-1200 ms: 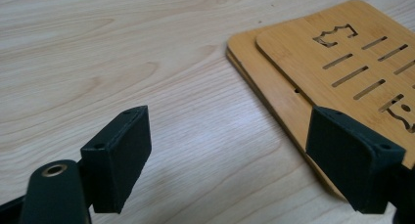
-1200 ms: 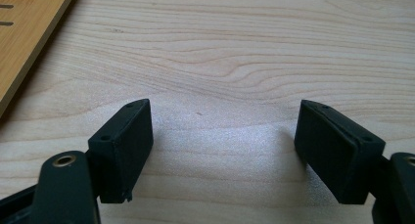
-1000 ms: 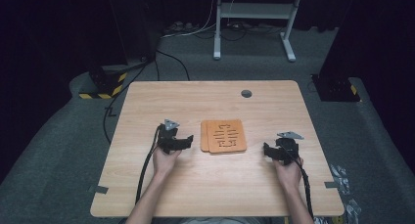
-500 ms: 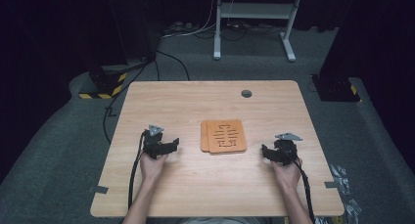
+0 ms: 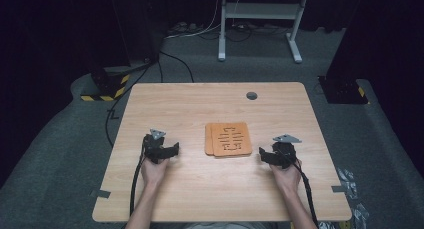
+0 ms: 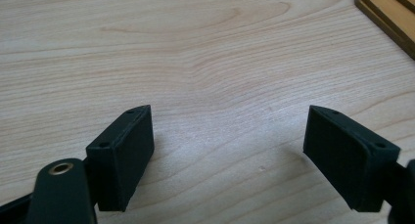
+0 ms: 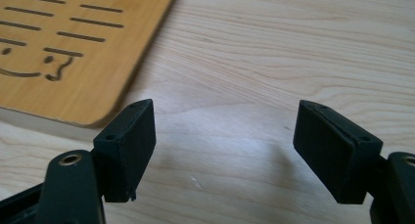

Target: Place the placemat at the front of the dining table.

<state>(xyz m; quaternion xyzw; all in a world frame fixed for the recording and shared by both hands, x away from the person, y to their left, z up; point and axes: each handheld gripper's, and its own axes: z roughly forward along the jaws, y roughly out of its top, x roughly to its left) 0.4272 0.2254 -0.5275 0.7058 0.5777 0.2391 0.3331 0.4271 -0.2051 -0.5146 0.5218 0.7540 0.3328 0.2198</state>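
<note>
Table (image 5: 200, 189): pale wood with fine, wavy grain lines and a smooth, faintly satin top. Stacked boards (image 5: 228, 139): warmer orange-brown wood, smooth and matt, with cleanly cut slots and rounded corners; the layered edges show in the left gripper view (image 6: 386, 9). Left gripper (image 6: 227, 150) and right gripper (image 7: 222, 150): matt black plastic-looking jaws with flat faces and small screw holes; a brass-coloured metal ring (image 7: 70, 159) gleams at a pivot. Grey plate (image 5: 286, 138): dull, metallic-looking. Floor (image 5: 60, 154): grey, rough carpet-like cloth.
</note>
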